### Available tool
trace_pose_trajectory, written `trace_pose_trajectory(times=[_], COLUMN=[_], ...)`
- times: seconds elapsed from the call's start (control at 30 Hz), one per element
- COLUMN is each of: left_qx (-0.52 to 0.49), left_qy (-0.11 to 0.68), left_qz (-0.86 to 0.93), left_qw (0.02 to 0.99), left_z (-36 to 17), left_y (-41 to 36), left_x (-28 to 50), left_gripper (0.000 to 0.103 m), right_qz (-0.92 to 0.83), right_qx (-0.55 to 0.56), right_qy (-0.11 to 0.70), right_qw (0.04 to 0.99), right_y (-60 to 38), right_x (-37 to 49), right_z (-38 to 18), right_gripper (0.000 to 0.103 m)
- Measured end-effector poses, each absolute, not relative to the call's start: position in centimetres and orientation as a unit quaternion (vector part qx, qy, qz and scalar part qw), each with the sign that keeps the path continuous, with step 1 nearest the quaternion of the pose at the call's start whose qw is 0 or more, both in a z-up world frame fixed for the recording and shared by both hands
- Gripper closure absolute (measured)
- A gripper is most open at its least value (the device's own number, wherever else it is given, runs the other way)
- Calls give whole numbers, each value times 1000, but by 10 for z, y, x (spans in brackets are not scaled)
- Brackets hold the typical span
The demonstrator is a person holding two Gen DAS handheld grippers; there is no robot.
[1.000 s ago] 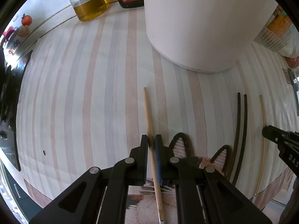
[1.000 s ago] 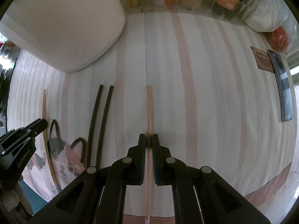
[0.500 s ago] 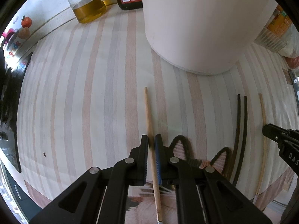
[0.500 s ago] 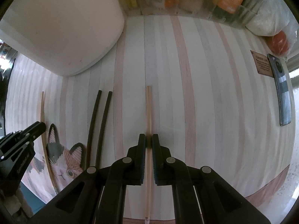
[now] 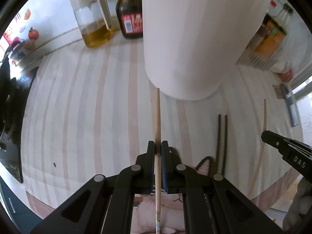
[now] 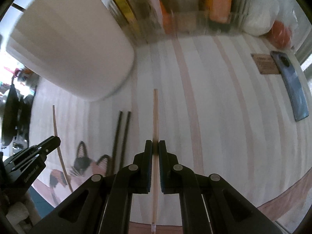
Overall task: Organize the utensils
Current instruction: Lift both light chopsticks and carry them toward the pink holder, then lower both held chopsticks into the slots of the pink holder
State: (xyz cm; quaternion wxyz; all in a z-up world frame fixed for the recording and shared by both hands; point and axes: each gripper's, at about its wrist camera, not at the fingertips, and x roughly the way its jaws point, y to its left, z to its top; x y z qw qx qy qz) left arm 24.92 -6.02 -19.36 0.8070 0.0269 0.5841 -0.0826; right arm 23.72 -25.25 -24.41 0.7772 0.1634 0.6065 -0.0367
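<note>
My left gripper (image 5: 158, 146) is shut on a light wooden chopstick (image 5: 157, 117), held above the striped cloth with its tip near the base of the tall white container (image 5: 195, 39). My right gripper (image 6: 155, 146) is shut on a second light wooden chopstick (image 6: 155, 113), also raised. A pair of dark chopsticks (image 5: 222, 136) lies on the cloth between the grippers, also in the right wrist view (image 6: 121, 134). The white container shows at the upper left in the right wrist view (image 6: 74, 48).
An oil jug (image 5: 93, 23) and a sauce bottle (image 5: 130, 13) stand behind the container. A clear bin of packets (image 6: 185, 9), a phone (image 6: 292, 85) and a cat-print mat (image 6: 81, 165) are around. A stovetop (image 5: 9, 117) is at left.
Both grippers have lifted and tilted up with their chopsticks; the container and back objects now sit lower and larger in view. The dark chopsticks have not moved.
</note>
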Motion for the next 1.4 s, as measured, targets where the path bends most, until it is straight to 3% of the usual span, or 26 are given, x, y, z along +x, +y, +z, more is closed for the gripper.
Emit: trace_pose_trajectory(times=[0.4,1.4], left_qx=[9,-25], left_qy=[522,444], left_qz=[-90,-90], left_qw=[848,891], left_z=[-131,-54], left_y=[-52,-38], left_x=[246,249], left_gripper=[99,99], right_qz=[-22,6], right_qx=[157,137], right_qy=[542,427], right_qw=[826,894], right_y=[-252,-230], right_x=[232,265], right_z=[-189,-96], right_gripper=[97,97])
